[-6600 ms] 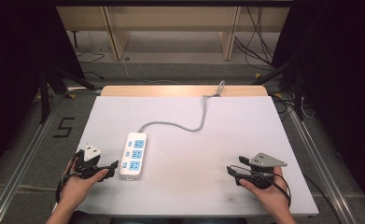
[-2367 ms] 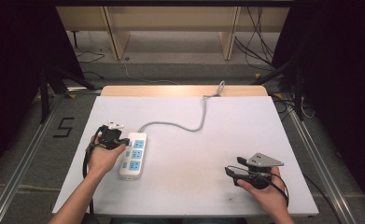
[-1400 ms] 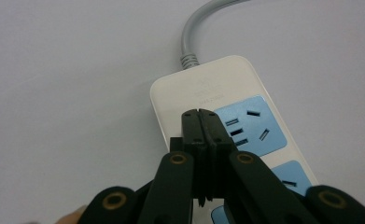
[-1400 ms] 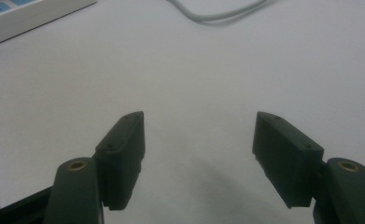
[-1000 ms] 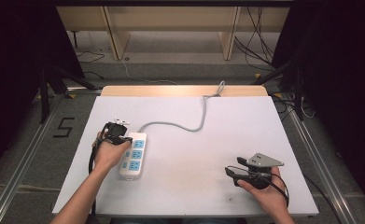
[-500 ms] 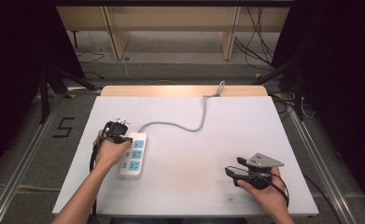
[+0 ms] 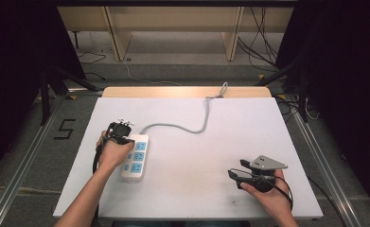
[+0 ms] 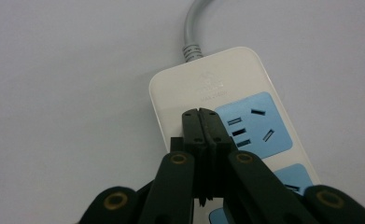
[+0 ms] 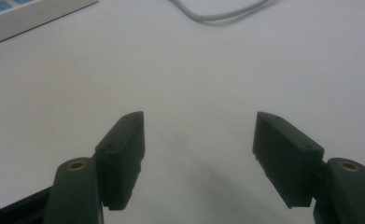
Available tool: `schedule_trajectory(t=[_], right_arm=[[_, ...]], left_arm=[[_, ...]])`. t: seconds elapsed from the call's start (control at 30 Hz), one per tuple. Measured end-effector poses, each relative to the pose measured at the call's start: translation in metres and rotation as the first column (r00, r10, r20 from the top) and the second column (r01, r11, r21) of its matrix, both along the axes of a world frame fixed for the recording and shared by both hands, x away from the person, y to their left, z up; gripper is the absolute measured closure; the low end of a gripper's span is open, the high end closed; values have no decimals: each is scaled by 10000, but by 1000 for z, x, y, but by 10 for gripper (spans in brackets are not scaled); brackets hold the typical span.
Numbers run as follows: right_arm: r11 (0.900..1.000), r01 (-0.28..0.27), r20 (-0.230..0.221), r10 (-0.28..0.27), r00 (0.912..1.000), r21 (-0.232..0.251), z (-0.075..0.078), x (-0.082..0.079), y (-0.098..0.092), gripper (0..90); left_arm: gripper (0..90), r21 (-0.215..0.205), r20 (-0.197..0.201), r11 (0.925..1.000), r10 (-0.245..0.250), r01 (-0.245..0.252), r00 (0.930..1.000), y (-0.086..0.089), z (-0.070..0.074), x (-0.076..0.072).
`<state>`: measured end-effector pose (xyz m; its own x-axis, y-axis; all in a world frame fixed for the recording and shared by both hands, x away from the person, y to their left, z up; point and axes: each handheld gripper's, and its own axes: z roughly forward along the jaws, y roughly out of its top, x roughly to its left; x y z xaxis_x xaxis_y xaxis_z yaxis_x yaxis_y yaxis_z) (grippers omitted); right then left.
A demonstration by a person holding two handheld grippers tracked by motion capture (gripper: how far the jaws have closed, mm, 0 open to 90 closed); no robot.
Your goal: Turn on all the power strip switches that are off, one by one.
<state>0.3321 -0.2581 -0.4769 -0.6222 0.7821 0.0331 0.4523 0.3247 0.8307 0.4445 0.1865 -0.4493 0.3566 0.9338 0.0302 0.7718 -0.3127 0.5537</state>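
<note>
High view: left gripper [image 7: 118,130] is sitting at the strip's [image 7: 135,158] cable end, worktop [image 7: 197,123] left side; right gripper [image 7: 237,174] is resting well apart.
Left gripper view: jaws closed, empty, tips pressing over strip [image 8: 227,107] top.
Right gripper view: jaws gaping wide, nothing between.

A white table [image 7: 286,142] stands on grey carpet [image 7: 173,75]; black curtains [image 7: 17,56] flank it, wooden shelving [image 7: 173,19] behind.

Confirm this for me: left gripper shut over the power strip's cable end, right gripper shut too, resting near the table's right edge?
Not quite. The right gripper is open, its jaws wide apart in the right gripper view. The left gripper is shut over the power strip, as you said.
</note>
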Motion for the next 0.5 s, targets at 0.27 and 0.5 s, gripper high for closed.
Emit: schedule_trajectory(t=[0.27,0.5], right_arm=[[10000,-5,-15,5,10000,-6,0,0,-1,352],[10000,6,-19,-6,10000,-3,0,1,-1,352]], left_arm=[[899,-597,104,9982,21,-15,9999,6,0,0],[899,-699,119,9975,87,-78,9999,9,2,-3]])
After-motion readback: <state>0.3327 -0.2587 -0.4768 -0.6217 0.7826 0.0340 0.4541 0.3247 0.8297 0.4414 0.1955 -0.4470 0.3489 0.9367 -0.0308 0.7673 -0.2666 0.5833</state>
